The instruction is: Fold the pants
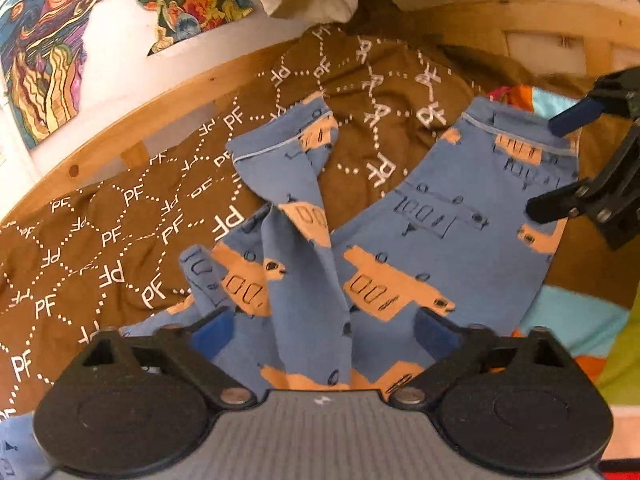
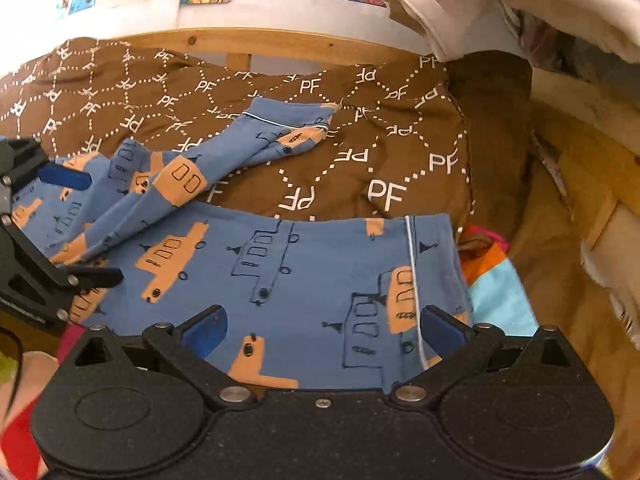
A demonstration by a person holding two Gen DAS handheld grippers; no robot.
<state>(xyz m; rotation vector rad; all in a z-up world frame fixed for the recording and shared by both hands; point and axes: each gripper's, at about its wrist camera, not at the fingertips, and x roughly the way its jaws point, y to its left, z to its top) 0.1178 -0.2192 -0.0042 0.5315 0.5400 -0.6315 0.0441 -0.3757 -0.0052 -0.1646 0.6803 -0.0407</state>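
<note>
Across the brown PF-print blanket (image 2: 360, 152) we see blue truck-print pants (image 2: 280, 272): twisted leg frame-left under our left gripper (image 1: 324, 332), flat leg right under our right gripper (image 2: 324, 328); both released, legs running away toward the headboard.

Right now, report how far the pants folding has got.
Done: the blue pants lie spread on the brown PF blanket, one leg flat. In hand: nothing; left gripper and right gripper are open above the fabric. Left: the other leg is bunched; no fold made yet.
</note>
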